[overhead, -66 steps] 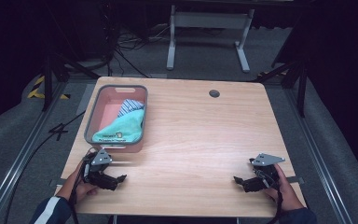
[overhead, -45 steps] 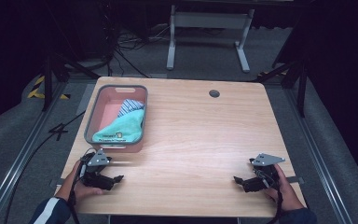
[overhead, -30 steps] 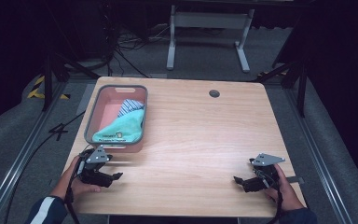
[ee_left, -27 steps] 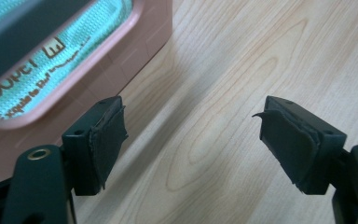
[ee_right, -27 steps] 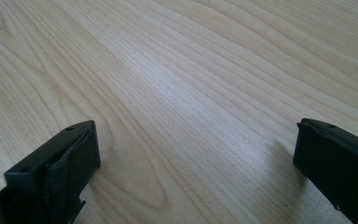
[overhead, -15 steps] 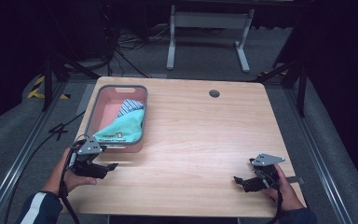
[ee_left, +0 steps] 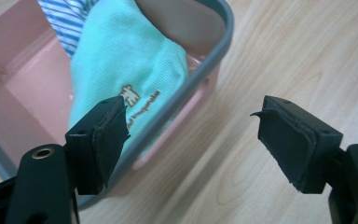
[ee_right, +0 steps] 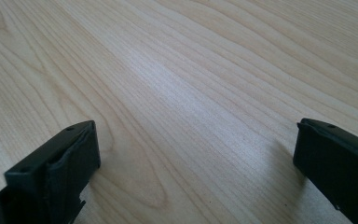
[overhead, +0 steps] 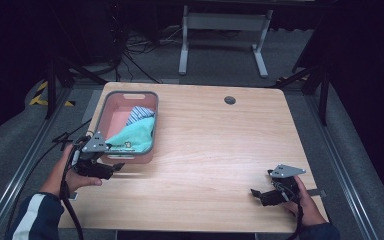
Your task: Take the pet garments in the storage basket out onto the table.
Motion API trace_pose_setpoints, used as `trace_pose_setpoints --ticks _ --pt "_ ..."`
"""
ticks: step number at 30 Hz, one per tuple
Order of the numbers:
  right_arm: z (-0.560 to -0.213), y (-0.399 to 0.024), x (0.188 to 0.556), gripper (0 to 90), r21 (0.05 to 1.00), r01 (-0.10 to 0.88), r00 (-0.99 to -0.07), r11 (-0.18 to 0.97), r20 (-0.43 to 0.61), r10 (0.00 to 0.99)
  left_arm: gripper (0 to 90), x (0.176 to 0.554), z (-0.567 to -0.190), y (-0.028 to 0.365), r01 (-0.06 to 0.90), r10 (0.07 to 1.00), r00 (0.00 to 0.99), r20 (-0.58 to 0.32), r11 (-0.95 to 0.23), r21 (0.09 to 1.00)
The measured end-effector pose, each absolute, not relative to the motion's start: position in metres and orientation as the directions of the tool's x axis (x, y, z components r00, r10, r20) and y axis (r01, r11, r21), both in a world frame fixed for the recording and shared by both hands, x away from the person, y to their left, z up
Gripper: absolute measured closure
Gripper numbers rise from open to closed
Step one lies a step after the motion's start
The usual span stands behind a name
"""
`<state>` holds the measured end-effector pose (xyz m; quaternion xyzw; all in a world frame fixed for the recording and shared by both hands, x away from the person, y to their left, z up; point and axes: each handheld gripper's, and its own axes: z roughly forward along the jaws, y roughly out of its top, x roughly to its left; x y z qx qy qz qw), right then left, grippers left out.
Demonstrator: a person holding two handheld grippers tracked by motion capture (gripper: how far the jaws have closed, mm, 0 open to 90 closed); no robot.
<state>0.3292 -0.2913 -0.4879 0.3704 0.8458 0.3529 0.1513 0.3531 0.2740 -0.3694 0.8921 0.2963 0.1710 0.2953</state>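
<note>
A pink basin with a grey rim (overhead: 154, 120) stands at the table's left back. In it lie a mint-green cloth with a small printed label (overhead: 133, 138) and a blue-striped cloth (overhead: 139, 113). My left gripper (overhead: 113, 168) hovers just off the basin's near corner, open, with nothing between its fingers. In the left gripper view that gripper (ee_left: 191, 123) looks over the basin rim (ee_left: 214, 56) onto the mint-green cloth (ee_left: 121, 65) and the striped cloth (ee_left: 70, 18). My right gripper (overhead: 256, 192) rests low at the table's near right, open over bare wood (ee_right: 196, 154).
The wooden table (overhead: 220, 145) has a round cable hole (overhead: 230, 100) near its far edge. Beyond it stands a white desk frame (overhead: 220, 22) over a dark floor with cables. A black cable trails from the left gripper off the table's left side.
My left gripper has risen and drifted left and away from me, up to the basin's near corner. The right gripper has kept still.
</note>
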Motion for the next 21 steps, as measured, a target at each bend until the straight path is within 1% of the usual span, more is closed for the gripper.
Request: trace_pose_setpoints --ticks 5,7,10,12,16,17,19,21 --pt "-0.488 -0.291 0.329 0.6 0.709 0.52 -0.68 0.476 0.006 0.733 24.1 0.369 -0.363 0.273 0.441 0.637 0.759 0.135 -0.656 0.612" --pt "-0.488 -0.291 0.329 0.6 0.709 0.52 -0.68 0.477 0.006 0.733 22.7 0.381 -0.36 0.274 0.456 0.641 0.758 0.122 -0.653 0.604" --pt "-0.488 -0.291 0.329 0.6 0.709 0.52 -0.68 0.477 0.006 0.733 22.4 0.388 -0.359 0.274 0.467 0.645 0.755 0.115 -0.653 0.595" --pt "-0.488 -0.291 0.329 0.6 0.709 0.52 -0.68 0.476 0.006 0.733 22.4 0.4 -0.359 0.274 0.488 0.649 0.753 0.111 -0.663 0.567" --pt "-0.488 -0.291 0.329 0.6 0.709 0.52 -0.68 0.477 0.006 0.733 22.3 0.415 -0.363 0.271 0.498 0.642 0.758 0.114 -0.684 0.534" --pt "-0.488 -0.291 0.329 0.6 0.709 0.52 -0.68 0.476 0.006 0.734 22.4 0.42 -0.363 0.27 0.502 0.634 0.765 0.112 -0.696 0.513" --pt "-0.488 -0.291 0.329 0.6 0.709 0.52 -0.68 0.477 0.006 0.733 24.5 0.431 -0.366 0.267 0.497 0.615 0.778 0.127 -0.727 0.474" --pt "-0.488 -0.291 0.33 0.6 0.709 0.52 -0.678 0.477 0.003 0.735 26.4 0.444 -0.369 0.263 0.509 0.605 0.789 0.106 -0.741 0.437"
